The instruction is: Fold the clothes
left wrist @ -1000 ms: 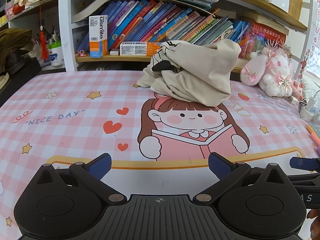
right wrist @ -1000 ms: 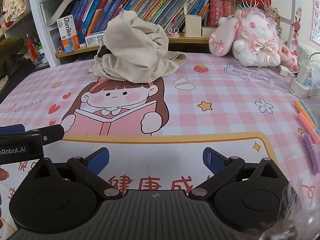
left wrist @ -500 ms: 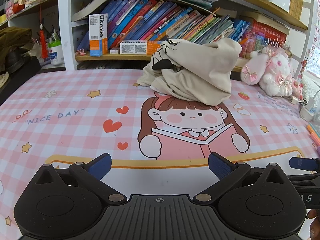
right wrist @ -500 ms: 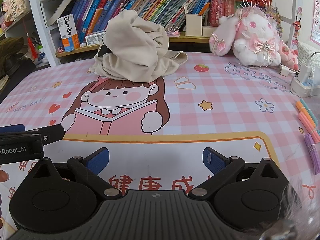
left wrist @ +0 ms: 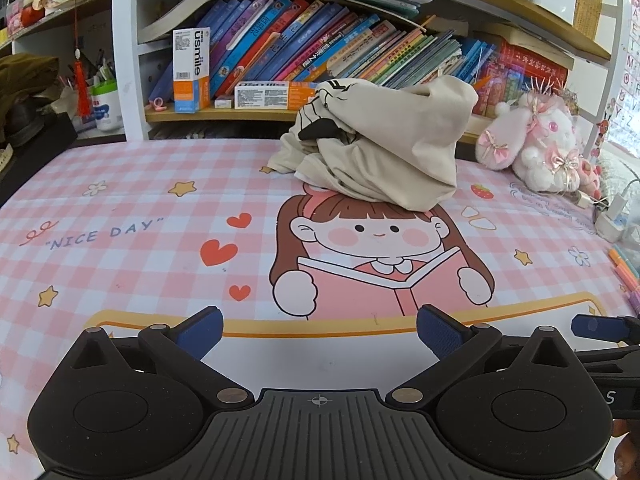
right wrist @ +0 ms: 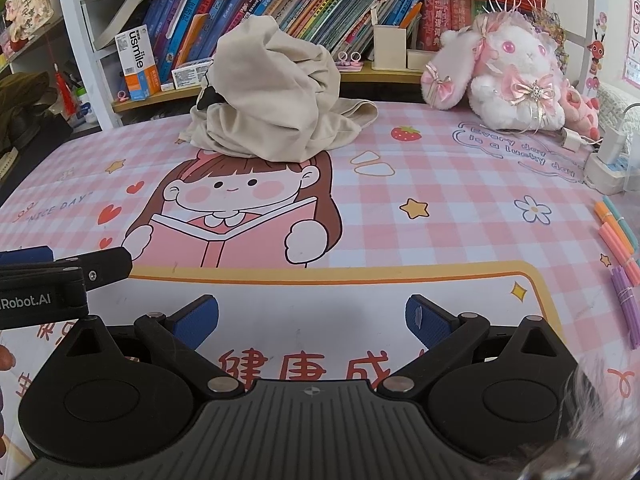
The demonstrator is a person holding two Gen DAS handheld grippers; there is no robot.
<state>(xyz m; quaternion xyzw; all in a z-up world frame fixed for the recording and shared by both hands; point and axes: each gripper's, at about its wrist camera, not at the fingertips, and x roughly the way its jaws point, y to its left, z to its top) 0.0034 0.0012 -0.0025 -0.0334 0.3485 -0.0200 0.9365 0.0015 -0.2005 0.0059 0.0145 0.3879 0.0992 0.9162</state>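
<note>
A beige garment (left wrist: 384,144) with a black print lies crumpled in a heap at the far middle of the pink checked table mat (left wrist: 120,240), just above the cartoon girl's head. The same garment (right wrist: 272,100) shows in the right wrist view. My left gripper (left wrist: 318,330) hovers over the mat's near edge, open and holding nothing, well short of the heap. My right gripper (right wrist: 312,318) is open and empty too, beside the left one, whose finger (right wrist: 96,266) pokes in from the left.
Behind the heap runs a low bookshelf (left wrist: 320,64) packed with books and boxes. A pink plush rabbit (right wrist: 512,76) sits at the back right, with a charger and cables (right wrist: 604,152) nearby. Coloured pens (right wrist: 618,236) lie along the right edge.
Both views have crept slightly nearer to the garment; the heap has not moved and both grippers stay open.
</note>
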